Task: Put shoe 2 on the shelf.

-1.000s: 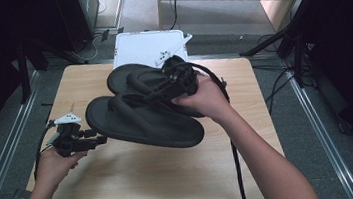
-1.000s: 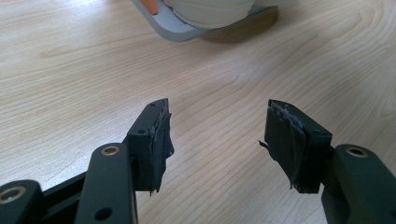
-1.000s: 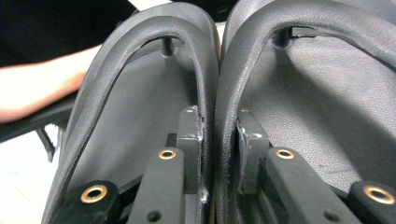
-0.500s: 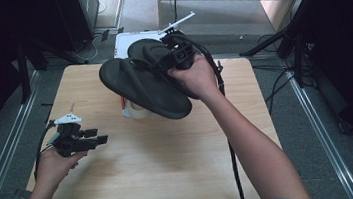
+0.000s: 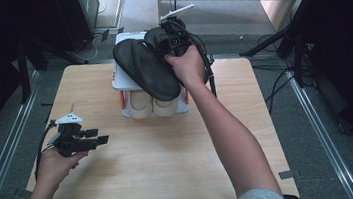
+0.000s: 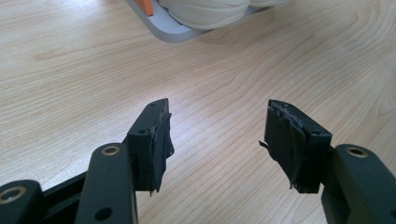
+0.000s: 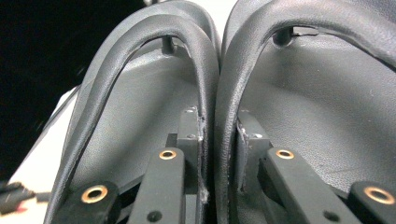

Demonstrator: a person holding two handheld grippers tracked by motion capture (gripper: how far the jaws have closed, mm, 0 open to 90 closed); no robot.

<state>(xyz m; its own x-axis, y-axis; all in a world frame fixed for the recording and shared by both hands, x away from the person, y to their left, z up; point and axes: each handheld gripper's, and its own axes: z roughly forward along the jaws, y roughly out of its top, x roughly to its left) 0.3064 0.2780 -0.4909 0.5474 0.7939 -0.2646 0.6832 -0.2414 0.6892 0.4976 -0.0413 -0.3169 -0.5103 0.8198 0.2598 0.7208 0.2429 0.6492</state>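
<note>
A pair of black flip-flops [image 5: 146, 72] hangs in the air over the far middle of the table. My right gripper [image 5: 172, 44] is shut on them: in the right gripper view its jaws pinch the two inner straps [image 7: 211, 84] together, one sole on each side [image 7: 217, 133]. Under the flip-flops stands a white shoe rack [image 5: 123, 81] with a pair of cream shoes [image 5: 152, 106] in its lower level. At the table's left side my left gripper [image 5: 102, 138] is held level, open and with nothing in it [image 6: 217, 126].
The wooden table [image 5: 172, 165] has bare room in front of the rack. The rack's corner [image 6: 168, 30] and a cream shoe [image 6: 210, 11] show ahead of the left jaws. Black stands and cables [image 5: 288, 41] crowd the floor at the far right.
My right hand has carried the flip-flops from above the table's middle to the far side, over the white rack, uncovering the cream shoes. The left gripper has stayed put.
</note>
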